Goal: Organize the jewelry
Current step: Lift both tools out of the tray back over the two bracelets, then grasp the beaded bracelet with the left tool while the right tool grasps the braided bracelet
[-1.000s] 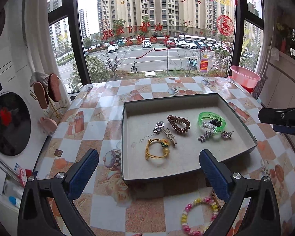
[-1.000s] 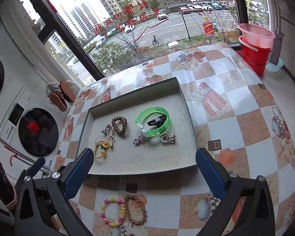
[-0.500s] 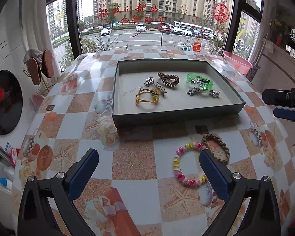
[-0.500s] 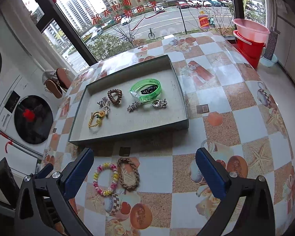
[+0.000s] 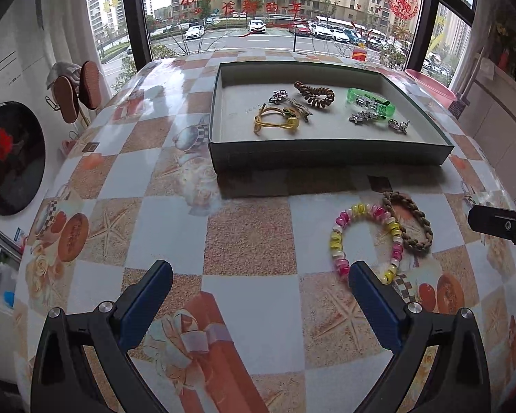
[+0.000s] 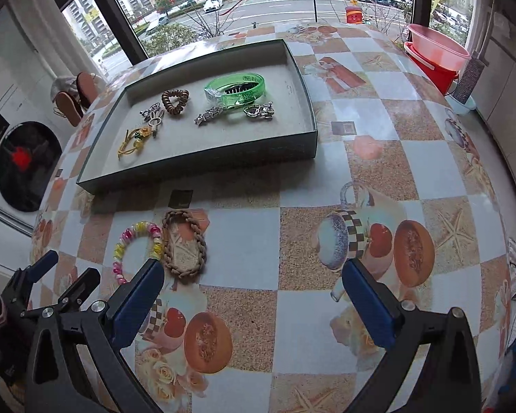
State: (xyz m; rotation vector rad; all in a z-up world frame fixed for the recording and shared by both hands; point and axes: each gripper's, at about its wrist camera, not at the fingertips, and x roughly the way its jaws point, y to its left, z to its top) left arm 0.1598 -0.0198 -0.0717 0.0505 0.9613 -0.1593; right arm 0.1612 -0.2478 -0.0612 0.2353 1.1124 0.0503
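On table (image 6: pixel 378 130) nr tray (image 6: pixel 203 165): braided band (image 6: pixel 184 244), long axis twd tray; both jaws wide apart.

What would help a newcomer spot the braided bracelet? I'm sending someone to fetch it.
Find the shallow grey tray on the checked table. On the table in front of the tray's near wall lie two bracelets side by side, touching. The braided bracelet is the plain brown plaited oval, while its neighbour, the beaded bracelet, is pink and yellow.
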